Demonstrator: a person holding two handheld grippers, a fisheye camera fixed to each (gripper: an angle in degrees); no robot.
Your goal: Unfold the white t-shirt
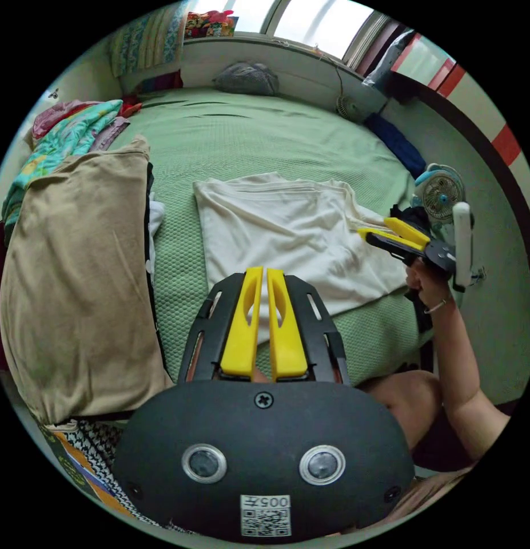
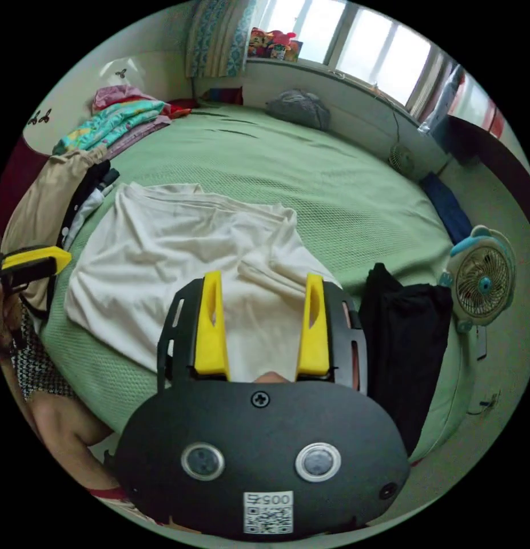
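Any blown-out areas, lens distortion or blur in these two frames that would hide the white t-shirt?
Left gripper view: the window is blown out, fisheye bends the bed edges, yet the white t-shirt is sharp and evenly lit. Right gripper view: the same window glare and curvature, with the shirt's folds crisp between the right gripper jaws.

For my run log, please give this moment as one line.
left gripper: shut, empty | right gripper: open, over white t-shirt | t-shirt: folded on green bed
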